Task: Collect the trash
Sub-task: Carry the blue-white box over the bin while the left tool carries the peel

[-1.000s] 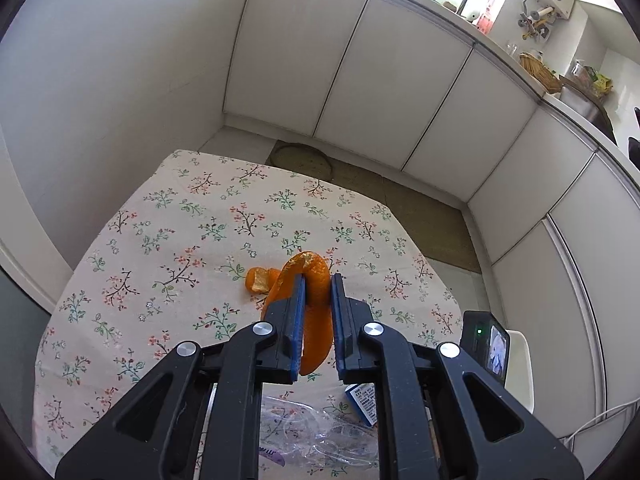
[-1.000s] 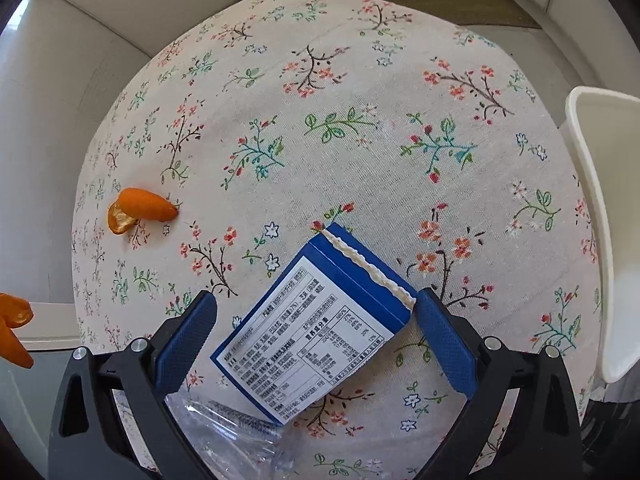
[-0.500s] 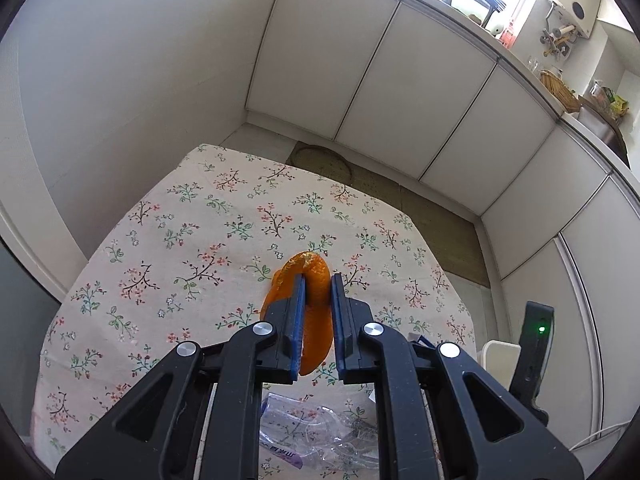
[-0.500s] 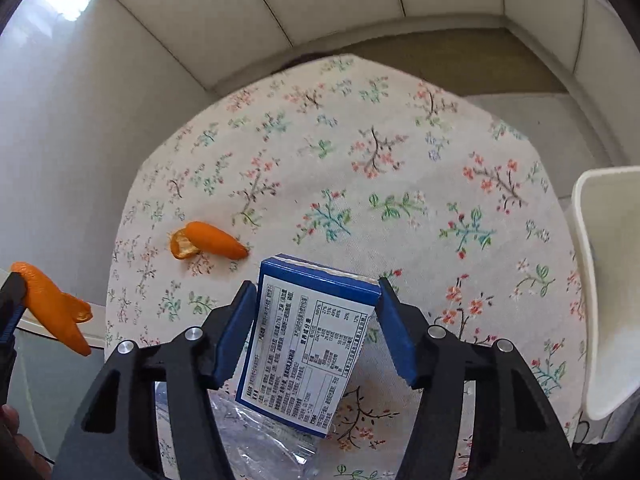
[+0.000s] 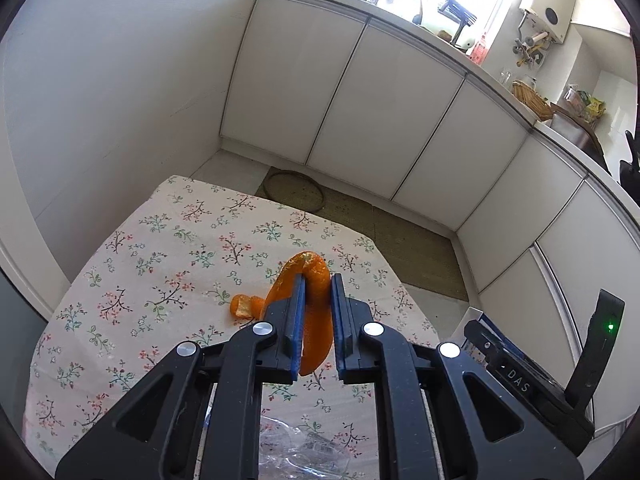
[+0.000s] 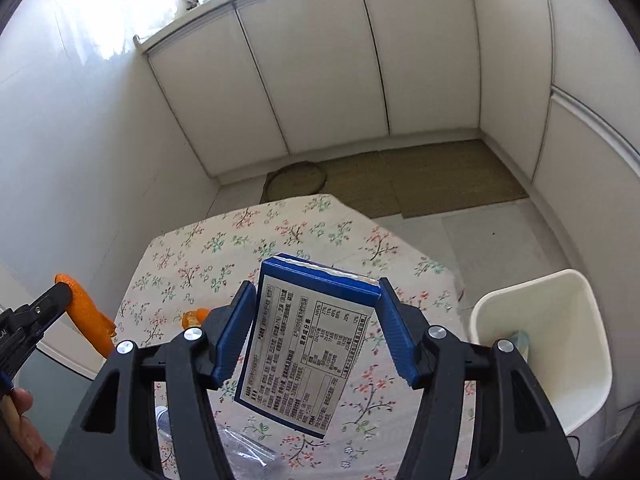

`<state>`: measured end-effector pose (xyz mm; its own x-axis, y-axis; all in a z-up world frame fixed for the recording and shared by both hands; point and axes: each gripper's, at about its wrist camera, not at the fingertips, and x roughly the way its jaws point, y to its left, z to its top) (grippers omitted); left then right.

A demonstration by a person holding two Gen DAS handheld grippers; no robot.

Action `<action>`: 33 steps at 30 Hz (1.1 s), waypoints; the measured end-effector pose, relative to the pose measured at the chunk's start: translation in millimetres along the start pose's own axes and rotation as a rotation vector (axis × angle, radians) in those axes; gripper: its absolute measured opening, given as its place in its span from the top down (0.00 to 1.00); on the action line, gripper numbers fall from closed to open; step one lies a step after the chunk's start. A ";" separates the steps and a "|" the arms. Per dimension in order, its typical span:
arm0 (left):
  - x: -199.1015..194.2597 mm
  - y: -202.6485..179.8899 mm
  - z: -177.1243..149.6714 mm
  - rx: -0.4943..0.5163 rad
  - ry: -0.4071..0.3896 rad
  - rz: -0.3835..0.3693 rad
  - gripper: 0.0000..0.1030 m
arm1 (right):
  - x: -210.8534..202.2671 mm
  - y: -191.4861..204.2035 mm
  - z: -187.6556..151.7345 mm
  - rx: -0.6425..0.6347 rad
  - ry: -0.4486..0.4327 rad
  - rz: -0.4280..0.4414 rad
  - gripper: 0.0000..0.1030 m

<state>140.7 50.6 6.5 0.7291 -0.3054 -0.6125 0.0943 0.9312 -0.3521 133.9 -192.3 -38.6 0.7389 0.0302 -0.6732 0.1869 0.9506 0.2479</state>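
My left gripper (image 5: 317, 286) is shut on a long curl of orange peel (image 5: 314, 280) and holds it above the floral tablecloth (image 5: 160, 264). The peel also shows in the right wrist view (image 6: 86, 316). A smaller piece of peel (image 5: 243, 306) lies on the cloth, seen in the right wrist view (image 6: 194, 317) too. My right gripper (image 6: 318, 294) is shut on a blue and white carton (image 6: 308, 340) and holds it above the table. A white bin (image 6: 548, 340) stands beside the table on the right.
A crumpled clear plastic wrapper (image 5: 308, 450) lies at the table's near edge, also in the right wrist view (image 6: 244, 450). White cabinets (image 6: 328, 60) line the walls. A woven mat (image 6: 400, 180) covers the floor beyond the table.
My right gripper closed on the carton and lifted it off the cloth. My left gripper rose with the peel, and the small peel piece came back into view.
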 end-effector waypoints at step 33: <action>-3.8 -177.0 -34.0 0.217 -0.034 -0.228 0.89 | -113.7 -179.1 -3.2 0.003 -0.280 -0.481 0.35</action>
<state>98.2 -119.8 47.0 0.6946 -0.5074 -0.5100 0.3976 0.8616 -0.3156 14.3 -365.0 -8.7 0.7136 -0.4902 -0.5005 0.5468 0.8363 -0.0395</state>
